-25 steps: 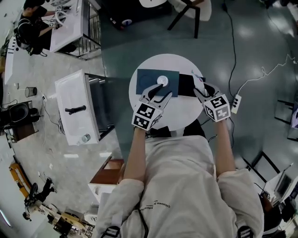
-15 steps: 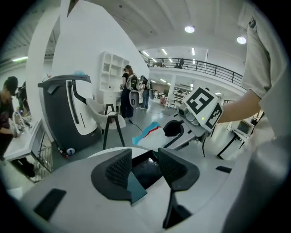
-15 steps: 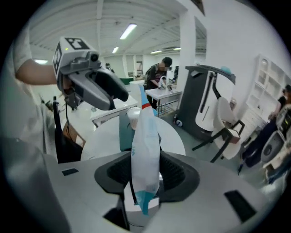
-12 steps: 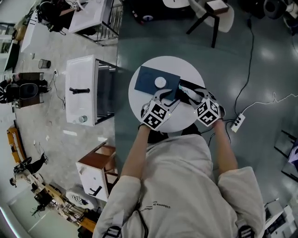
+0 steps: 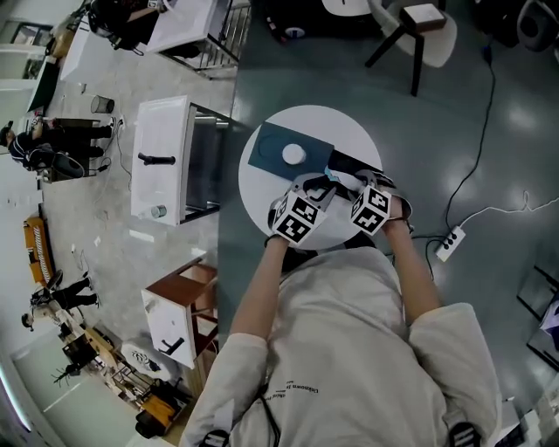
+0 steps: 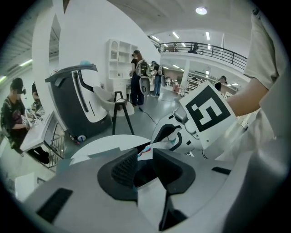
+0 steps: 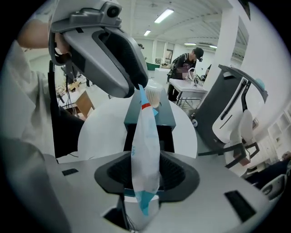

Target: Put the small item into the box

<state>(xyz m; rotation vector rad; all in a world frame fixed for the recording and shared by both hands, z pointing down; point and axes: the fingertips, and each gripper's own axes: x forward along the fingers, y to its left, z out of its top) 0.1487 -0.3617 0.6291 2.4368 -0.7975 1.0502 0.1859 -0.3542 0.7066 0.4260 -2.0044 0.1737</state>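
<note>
A white packet [image 7: 145, 150] with blue and red print stands upright in my right gripper [image 7: 145, 175], which is shut on its lower part. Its top end [image 6: 144, 152] lies between the tips of my left gripper [image 6: 144, 164]; those jaws have just been closing and now pinch it. In the head view both grippers, left [image 5: 323, 185] and right [image 5: 348, 185], meet tip to tip over the near half of the round white table [image 5: 260, 196]. Behind them lies the dark box [image 7: 164, 119], open, with a black inside [image 5: 354, 163] and a blue lid [image 5: 271, 148] bearing a white round piece [image 5: 293, 154].
A white cart [image 5: 162, 157] with a black handle stands left of the table, a wooden cabinet [image 5: 179, 306] below it. A power strip [image 5: 452, 244] with cable lies on the floor at right. A chair [image 5: 419, 26] stands beyond the table. People work at benches far left.
Both grippers have come down and together over the table's near half. The right one has rolled. The left jaws have narrowed around the packet's top end.
</note>
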